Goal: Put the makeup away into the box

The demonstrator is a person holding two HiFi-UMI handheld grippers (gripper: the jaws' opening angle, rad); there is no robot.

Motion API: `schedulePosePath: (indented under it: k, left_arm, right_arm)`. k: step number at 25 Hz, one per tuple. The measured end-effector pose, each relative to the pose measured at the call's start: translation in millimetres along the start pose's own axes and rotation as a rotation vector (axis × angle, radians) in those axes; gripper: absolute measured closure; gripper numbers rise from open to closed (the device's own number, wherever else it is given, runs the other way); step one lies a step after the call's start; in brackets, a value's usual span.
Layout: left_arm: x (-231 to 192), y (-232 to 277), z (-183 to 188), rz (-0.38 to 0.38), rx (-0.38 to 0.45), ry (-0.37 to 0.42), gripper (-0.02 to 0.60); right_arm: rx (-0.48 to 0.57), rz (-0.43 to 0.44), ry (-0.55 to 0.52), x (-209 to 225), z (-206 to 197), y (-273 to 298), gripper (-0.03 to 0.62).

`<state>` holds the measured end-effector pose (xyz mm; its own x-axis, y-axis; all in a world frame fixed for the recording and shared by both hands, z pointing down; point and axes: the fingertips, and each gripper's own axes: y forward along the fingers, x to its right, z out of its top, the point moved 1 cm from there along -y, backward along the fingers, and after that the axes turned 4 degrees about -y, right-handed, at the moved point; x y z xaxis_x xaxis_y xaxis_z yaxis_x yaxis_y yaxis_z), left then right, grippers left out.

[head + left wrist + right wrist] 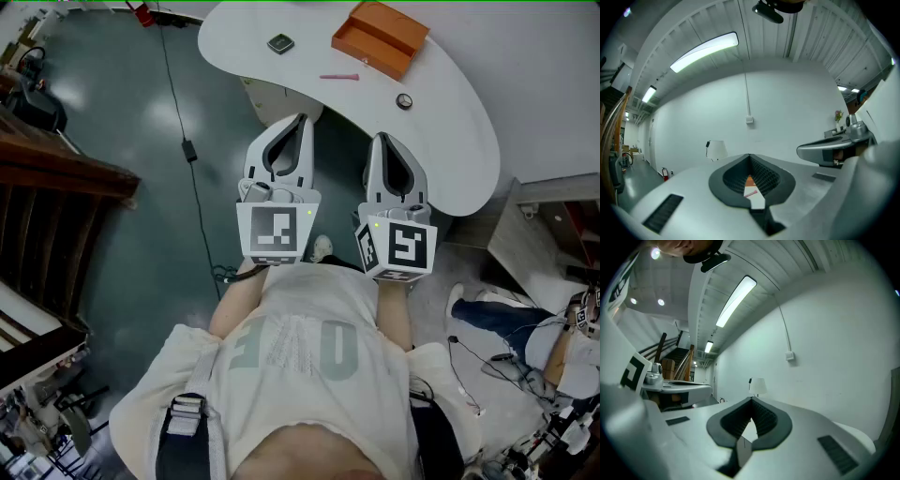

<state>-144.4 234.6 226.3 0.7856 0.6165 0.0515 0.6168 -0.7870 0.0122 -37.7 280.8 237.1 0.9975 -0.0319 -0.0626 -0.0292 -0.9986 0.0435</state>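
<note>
a curved white table (450, 131) is carrying an orange box (380, 37), a dark square compact (280, 43), a thin pink stick (338, 77) and a small round case (404, 101), all lying apart.

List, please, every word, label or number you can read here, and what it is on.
No text reads clearly.
T-shirt: large pale letters, upside down and creased, too unclear to quote.
Cubes on the left gripper and right gripper: black-and-white square markers, no words.
The orange box shows no print.

White curved table (450, 103); black cable (188, 150) across dark floor (112, 122); wooden staircase (66, 169) at left; white lamp (716, 150) by wall (787, 117)
</note>
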Motion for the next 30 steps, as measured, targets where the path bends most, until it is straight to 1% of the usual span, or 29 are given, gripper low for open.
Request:
schedulePosePath:
  k: [9,11,14,18,21,24,30]
  left_arm:
    - [-1,17,3,-0.048,0.015,0.004,0.575]
    - [-3,22,4,-0.058,0.024,0.008,0.575]
    - [-12,25,3,-0.065,0.014,0.002,0.575]
    - [-23,29,7,-0.068,0.051,-0.013,0.575]
    - [-27,34,4,-0.074,0.056,-0.014,0.575]
    - [-26,46,-2,-0.081,0.043,-0.025,0.574]
    - [-13,97,-4,-0.086,0.067,-0.027,0.574]
  right_arm:
    - [-0.014,-0.026,0.002,5,-2,14,0.590]
    - [-0.018,-0.031,0.001,5,-1,19,0.591]
    - [-0.018,-0.040,0.015,3,1,23,0.591]
    - [-0.009,-0.069,0.041,8,0,24,0.590]
    - [-0.018,-0.102,0.015,16,-6,23,0.589]
    - [-0.031,-0.115,0.005,27,-12,26,0.589]
    - [-0.011,-0.133,0.029,73,-21,58,0.589]
